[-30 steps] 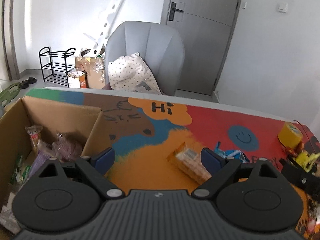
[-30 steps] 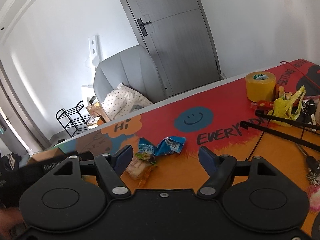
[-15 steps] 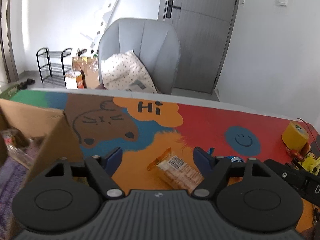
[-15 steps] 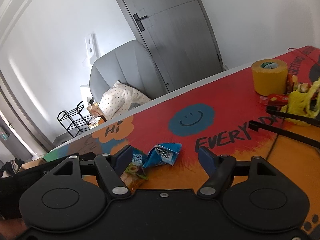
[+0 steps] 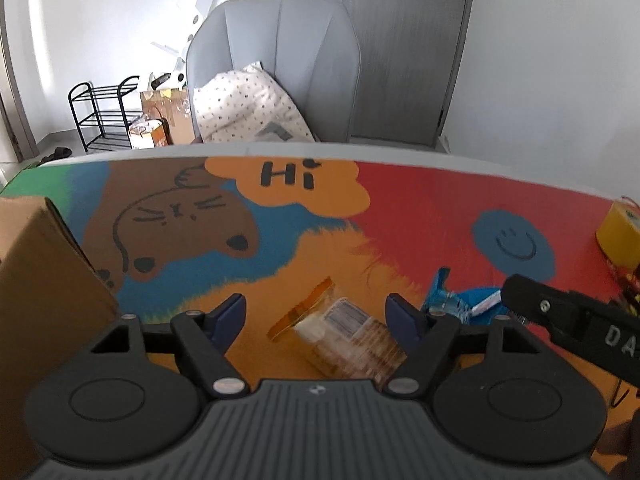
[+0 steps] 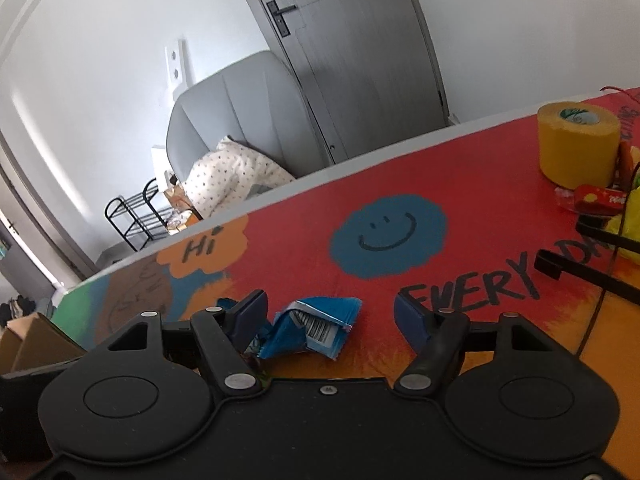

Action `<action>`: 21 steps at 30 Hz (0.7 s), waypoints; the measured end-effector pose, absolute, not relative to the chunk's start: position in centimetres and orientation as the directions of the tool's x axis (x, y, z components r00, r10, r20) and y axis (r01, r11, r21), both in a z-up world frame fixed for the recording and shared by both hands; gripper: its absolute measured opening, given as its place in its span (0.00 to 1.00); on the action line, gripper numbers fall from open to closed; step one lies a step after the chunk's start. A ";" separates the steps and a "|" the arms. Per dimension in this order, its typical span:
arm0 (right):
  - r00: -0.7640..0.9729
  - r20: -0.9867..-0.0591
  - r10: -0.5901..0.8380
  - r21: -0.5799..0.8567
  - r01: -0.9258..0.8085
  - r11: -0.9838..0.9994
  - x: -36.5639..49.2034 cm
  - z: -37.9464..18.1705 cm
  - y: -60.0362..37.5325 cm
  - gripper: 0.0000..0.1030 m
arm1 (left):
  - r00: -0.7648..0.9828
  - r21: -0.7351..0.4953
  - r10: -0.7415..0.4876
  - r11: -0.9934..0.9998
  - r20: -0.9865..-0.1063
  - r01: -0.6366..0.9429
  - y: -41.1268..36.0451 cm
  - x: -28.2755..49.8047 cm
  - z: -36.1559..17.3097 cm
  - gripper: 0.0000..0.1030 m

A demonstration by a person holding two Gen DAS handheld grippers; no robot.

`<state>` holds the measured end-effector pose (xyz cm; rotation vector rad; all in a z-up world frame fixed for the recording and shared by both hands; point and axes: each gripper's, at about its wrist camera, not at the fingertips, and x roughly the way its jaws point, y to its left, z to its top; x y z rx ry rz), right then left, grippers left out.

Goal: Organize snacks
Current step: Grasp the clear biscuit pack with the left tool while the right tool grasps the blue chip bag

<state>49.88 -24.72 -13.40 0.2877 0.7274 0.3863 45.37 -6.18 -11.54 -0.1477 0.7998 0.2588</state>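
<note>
Cardboard box (image 5: 44, 300) sits at the left edge of the left wrist view, cut off, its inside hidden; the left hand-held gripper (image 5: 316, 312), jaws having just narrowed but apart, frames a blurred clear-wrapped biscuit pack (image 5: 344, 332) on the table (image 5: 420, 208) without pressing it. From the right wrist view, the right hand-held gripper (image 6: 330, 312), jaws just narrowing, stands open around a crumpled blue snack wrapper (image 6: 316, 326), partly hidden behind its left finger.

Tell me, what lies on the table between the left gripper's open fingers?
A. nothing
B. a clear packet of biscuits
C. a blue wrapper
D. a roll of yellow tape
B: the left gripper frames the clear biscuit packet; its fingers stand apart, not touching it.
</note>
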 end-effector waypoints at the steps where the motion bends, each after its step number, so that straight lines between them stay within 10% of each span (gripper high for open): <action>1: 0.677 -0.592 0.438 0.381 -0.243 0.892 49.9 -13.6 -24.6 0.69 | 0.664 -0.029 0.174 0.959 -0.728 -0.283 -6.2 45.2 -11.6 0.74; 8: 0.661 -0.623 0.418 0.330 -0.263 0.907 49.6 -13.7 -23.3 0.68 | 0.647 -0.022 0.174 0.959 -0.742 -0.283 -5.8 43.5 -11.5 0.74; 13: 0.642 -0.652 0.402 0.272 -0.297 0.915 49.0 -13.5 -22.4 0.28 | 0.642 -0.028 0.164 0.960 -0.749 -0.278 -5.6 42.3 -11.5 0.75; 21: 0.636 -0.649 0.416 0.304 -0.285 0.909 45.8 -13.3 -23.6 0.25 | 0.637 -0.031 0.142 0.967 -0.758 -0.254 -5.6 40.4 -11.3 0.80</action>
